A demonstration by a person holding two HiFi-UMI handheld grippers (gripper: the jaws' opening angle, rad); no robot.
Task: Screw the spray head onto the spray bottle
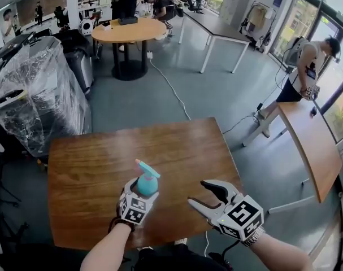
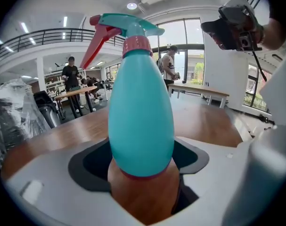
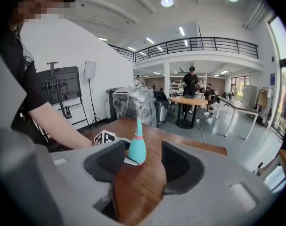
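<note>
Likely light and hollow, judging by the thin teal plastic of the spray bottle [image 2: 141,121]. Stiff enough for a firm squeeze, yet smooth, rounded and apt to slip or spin under a twist. Best taken low on the belly to steady it, and around the pink collar [image 2: 137,45] of the spray head [image 2: 128,27] for any turning, never by the springy red trigger [image 2: 93,44]. Stands upright with the head already seated on the neck; no telling how tight. Sits on the counter [image 1: 92,162], lower belly clamped between the wide-set jaws of the left claw [image 2: 142,166]. Lies ahead of the right claw [image 3: 143,163], well apart, in line with its spread, empty jaws.
</note>
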